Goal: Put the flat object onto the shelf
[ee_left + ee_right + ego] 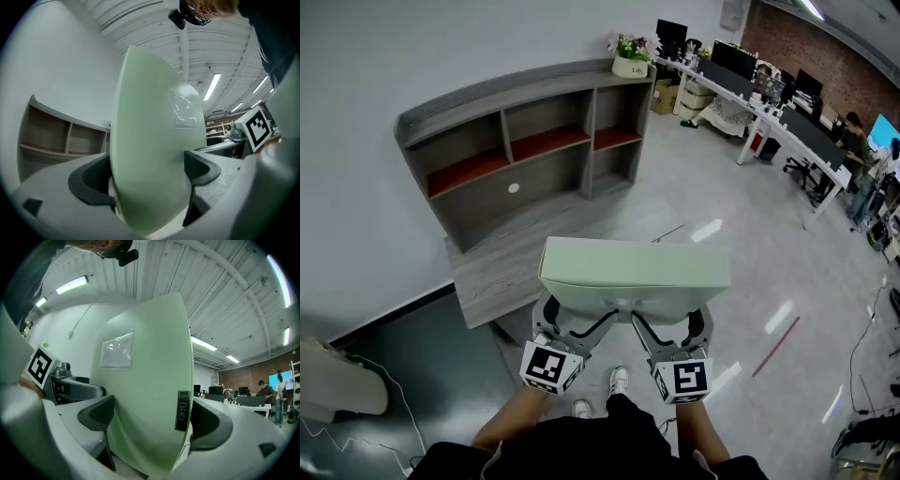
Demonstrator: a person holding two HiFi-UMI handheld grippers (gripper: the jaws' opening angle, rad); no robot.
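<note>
Head view, looking steeply down: I hold a pale green flat object up in front of me, well apart from the shelf and not yet on it. The left gripper clamps its near edge at seven o'clock and the right gripper clamps it at five o'clock.

In the left gripper view, the left gripper has both dark pads pressed against the object's two faces. In the right gripper view, the right gripper pinches the object the same way, just beside a small dark tab on its rim. Both views look up at the ceiling, so I judge the object stands roughly on edge above the jaws.

The grey shelf sits against the wall at eleven o'clock from the object. It has red-lined upper compartments and a wide lower bay. A plant pot stands on its top at twelve o'clock. Office desks lie at two o'clock.

The step in hand looks like the carry. To do it well, I would move both grippers together at one height so the object does not twist between them. I would then turn toward eleven o'clock and lay it flat before sliding it in. The wide lower bay or the top looks likelier to fit than the narrow compartments. The plant pot needs a clear margin.
</note>
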